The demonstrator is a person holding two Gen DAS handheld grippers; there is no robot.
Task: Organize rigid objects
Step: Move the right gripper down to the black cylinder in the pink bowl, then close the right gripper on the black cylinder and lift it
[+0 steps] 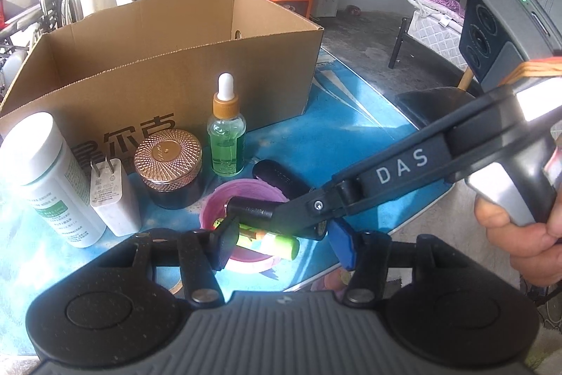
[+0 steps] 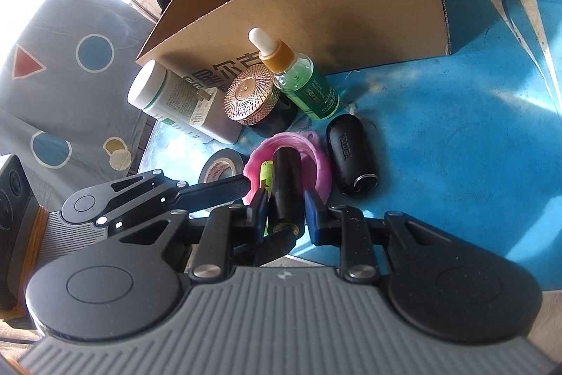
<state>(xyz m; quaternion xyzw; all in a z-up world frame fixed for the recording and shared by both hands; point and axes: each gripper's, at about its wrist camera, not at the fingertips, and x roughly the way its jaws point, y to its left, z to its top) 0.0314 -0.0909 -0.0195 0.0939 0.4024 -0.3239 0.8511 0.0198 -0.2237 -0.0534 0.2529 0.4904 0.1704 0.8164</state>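
Note:
A pink bowl at the table's near edge holds green cylinders and one end of a black cylinder. My right gripper is shut on that black cylinder, blue pads pressing both its sides. It reaches in from the right in the left wrist view, right gripper. My left gripper stands open astride the bowl. Its black finger sits at the left rim and its blue pad stands clear on the right. One of its fingers shows at the bowl's left edge.
An open cardboard box stands behind. In front of it are a white bottle, a white charger, a jar with a rose-gold lid and a green dropper bottle. A black case lies right of the bowl and a tape roll left.

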